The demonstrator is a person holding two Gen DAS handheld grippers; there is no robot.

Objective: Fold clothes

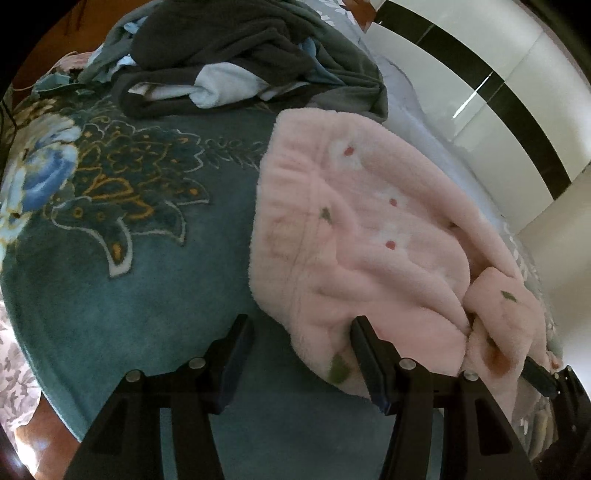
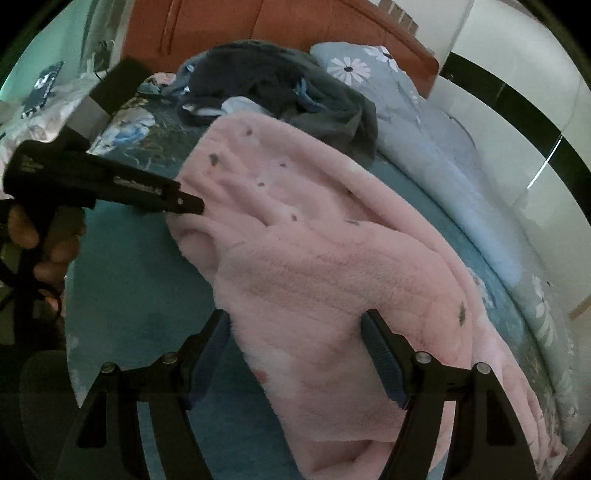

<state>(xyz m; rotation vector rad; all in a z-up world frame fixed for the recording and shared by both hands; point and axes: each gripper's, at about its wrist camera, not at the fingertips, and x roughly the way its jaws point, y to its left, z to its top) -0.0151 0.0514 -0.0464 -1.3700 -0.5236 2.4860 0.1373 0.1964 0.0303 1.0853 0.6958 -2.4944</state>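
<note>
A pink fleece garment [image 1: 369, 240] with small spots lies spread on the teal flowered blanket [image 1: 129, 266] of a bed. In the left wrist view my left gripper [image 1: 300, 325] is open low over the garment's near left edge, one finger on the blanket and one over the fleece. The right wrist view shows the left gripper [image 2: 192, 205] side-on, in a hand [image 2: 33, 236], with its tip at the garment's [image 2: 314, 258] left edge. My right gripper [image 2: 295, 317] stands open astride the garment's near part, fleece lying between its jaws. One of its fingers [image 1: 537, 374] pokes out by a folded flap.
A heap of dark grey and light-blue clothes [image 1: 240, 62] sits behind the pink garment. A pale floral quilt [image 2: 417, 122] runs along the right of the bed, beside a white wardrobe with a black stripe [image 1: 480, 85]. A wooden headboard [image 2: 295, 22] stands at the back.
</note>
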